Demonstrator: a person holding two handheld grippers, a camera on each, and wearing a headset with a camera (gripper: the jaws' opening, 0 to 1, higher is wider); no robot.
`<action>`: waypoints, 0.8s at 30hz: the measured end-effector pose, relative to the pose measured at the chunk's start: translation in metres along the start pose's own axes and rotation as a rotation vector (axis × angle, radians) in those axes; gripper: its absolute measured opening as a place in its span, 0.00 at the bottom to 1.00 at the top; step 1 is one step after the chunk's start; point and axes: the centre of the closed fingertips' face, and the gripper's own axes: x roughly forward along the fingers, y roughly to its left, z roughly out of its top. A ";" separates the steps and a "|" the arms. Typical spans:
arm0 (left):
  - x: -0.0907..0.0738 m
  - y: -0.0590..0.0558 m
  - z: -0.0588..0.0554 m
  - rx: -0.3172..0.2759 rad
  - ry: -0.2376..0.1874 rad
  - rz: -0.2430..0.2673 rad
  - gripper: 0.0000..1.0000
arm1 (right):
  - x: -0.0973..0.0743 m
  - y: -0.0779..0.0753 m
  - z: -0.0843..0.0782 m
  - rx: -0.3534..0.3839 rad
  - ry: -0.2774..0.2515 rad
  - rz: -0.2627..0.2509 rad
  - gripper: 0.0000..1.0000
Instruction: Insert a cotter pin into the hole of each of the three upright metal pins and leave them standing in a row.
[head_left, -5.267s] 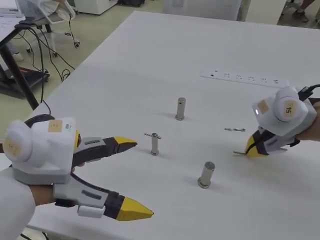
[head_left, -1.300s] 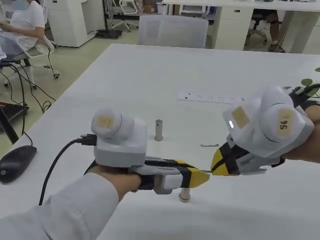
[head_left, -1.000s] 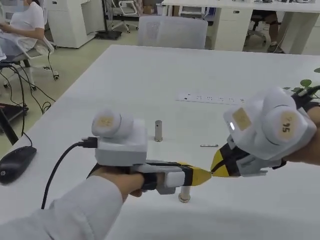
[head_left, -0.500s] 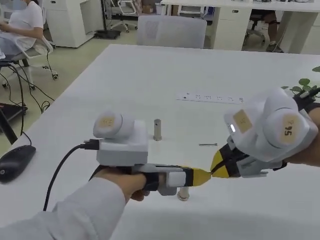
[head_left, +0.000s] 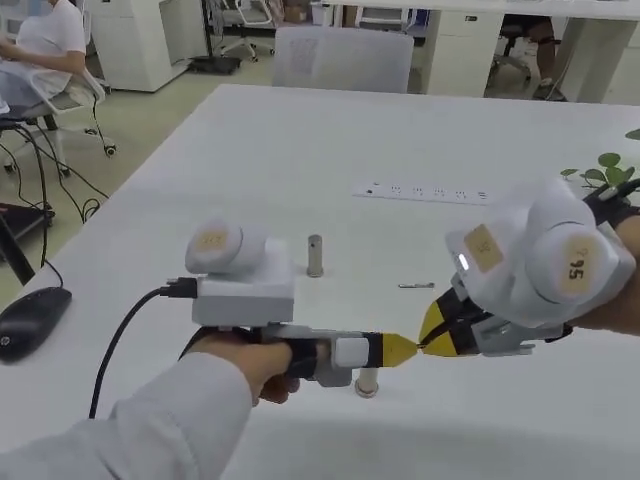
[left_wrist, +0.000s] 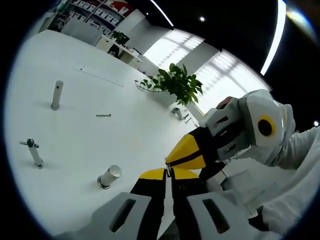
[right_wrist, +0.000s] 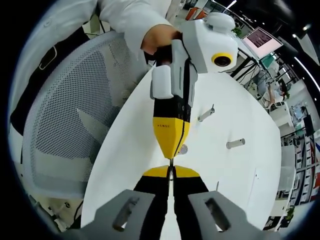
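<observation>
My left gripper (head_left: 408, 349) and right gripper (head_left: 428, 336) meet tip to tip above the table, both shut. A thin cotter pin (right_wrist: 171, 166) bridges the two pairs of tips; it also shows at the left tips as the cotter pin (left_wrist: 168, 173). Just below them stands a bare metal pin (head_left: 367, 382), the same pin (left_wrist: 109, 176). Another bare pin (head_left: 315, 255) stands farther back. A third pin (left_wrist: 34, 152) carries a cotter pin through its hole. A loose cotter pin (head_left: 416, 285) lies on the table.
A white power strip (head_left: 425, 192) lies across the table behind the pins. A computer mouse (head_left: 28, 320) sits on a side desk at the left, a grey chair (head_left: 343, 60) stands at the far edge, and a potted plant (left_wrist: 177, 82) is at the right.
Since 5.3 s ago both grippers have come together over the near pin, the left one shutting. Over the last second they have only drifted slightly, tips still touching.
</observation>
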 end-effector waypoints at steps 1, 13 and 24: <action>0.000 0.001 0.000 -0.005 0.002 0.001 0.02 | 0.000 0.000 0.000 -0.001 0.001 0.001 0.02; 0.001 0.002 -0.004 -0.054 0.016 0.001 0.01 | 0.001 0.004 -0.001 -0.027 0.004 0.000 0.03; 0.002 0.001 -0.003 -0.075 0.010 -0.002 0.01 | 0.000 0.004 -0.001 -0.041 0.007 -0.013 0.04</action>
